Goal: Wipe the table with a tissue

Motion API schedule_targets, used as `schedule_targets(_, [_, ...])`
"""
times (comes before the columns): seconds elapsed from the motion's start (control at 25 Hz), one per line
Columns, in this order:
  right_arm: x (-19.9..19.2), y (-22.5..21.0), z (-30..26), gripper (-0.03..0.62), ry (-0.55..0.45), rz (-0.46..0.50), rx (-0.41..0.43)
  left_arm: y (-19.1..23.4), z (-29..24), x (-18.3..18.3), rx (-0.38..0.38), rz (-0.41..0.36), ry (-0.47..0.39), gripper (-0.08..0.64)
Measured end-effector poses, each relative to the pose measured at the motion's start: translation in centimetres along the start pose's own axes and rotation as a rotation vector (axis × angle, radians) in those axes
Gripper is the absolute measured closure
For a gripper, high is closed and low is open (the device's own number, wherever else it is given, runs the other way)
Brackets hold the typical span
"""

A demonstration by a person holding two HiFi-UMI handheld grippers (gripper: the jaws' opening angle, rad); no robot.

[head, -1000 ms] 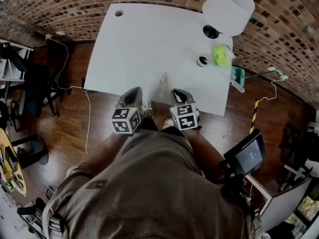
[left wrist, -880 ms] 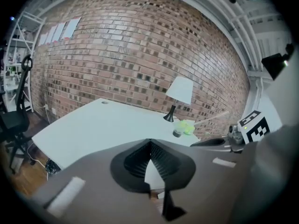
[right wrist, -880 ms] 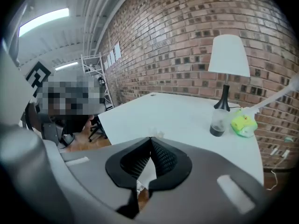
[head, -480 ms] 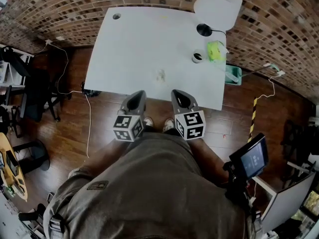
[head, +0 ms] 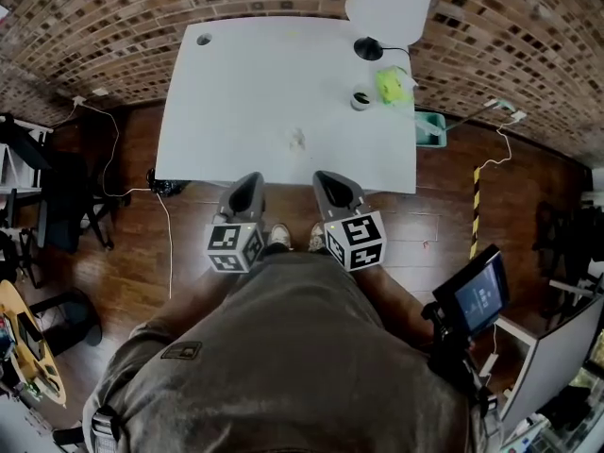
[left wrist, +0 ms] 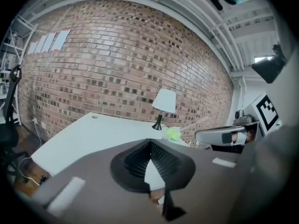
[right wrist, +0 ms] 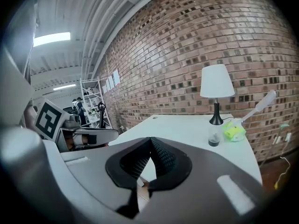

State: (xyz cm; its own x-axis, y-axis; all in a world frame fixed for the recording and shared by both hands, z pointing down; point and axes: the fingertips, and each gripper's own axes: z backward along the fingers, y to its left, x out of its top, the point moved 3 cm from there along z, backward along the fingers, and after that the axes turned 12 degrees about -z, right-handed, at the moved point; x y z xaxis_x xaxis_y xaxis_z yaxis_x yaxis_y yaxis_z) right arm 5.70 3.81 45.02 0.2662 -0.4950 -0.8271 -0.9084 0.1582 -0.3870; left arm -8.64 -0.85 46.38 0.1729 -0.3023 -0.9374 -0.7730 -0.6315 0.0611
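A white table [head: 255, 83] is seen from above, set against a brick wall [head: 142, 8] on a wooden floor [head: 123, 243]. The left gripper [head: 249, 181] and the right gripper [head: 327, 179] are held side by side just short of the table's near edge, over the floor, and both are pointed toward the tabletop. In the left gripper view the two ribbed pads are seen brought together at their tips, and nothing is caught between them; only the tabletop is glimpsed through the narrow gap lower down. The same is seen in the right gripper view: the pads are met at the tips and nothing is held. Neither gripper is in contact with the table. A small pale mark [head: 298, 140] is seen on the tabletop a little ahead of the grippers; whether it is a tissue or a stain cannot be told, and no tissue can be made out for certain elsewhere. At the far right corner of the table a white-shaded lamp [head: 389, 3] is stood, and near its black base a small jar [head: 360, 98] and a yellow-green object [head: 392, 85] are set close beside each other. A teal bin [head: 429, 128] is placed by the table's right edge.
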Motion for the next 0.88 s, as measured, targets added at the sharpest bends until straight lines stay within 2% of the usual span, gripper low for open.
schedule_targets(0.28, [-0.10,0.11,0.45,0.581,-0.017,-0.030,-0.027,-0.58,0.14,0.09,-0.038,-0.023,-0.019,0.558])
schedule_targets(0.6, [-0.30,-0.09,0.47,0.581,-0.015,-0.036,-0.052,-0.36,-0.12,0.19,-0.011,-0.099,-0.038,0.558])
schedule_targets(0.88, [-0.36,-0.09,0.07,0.583,-0.007,-0.031,-0.056,-0.09,-0.32,0.60,-0.014,-0.106,-0.040,0.558])
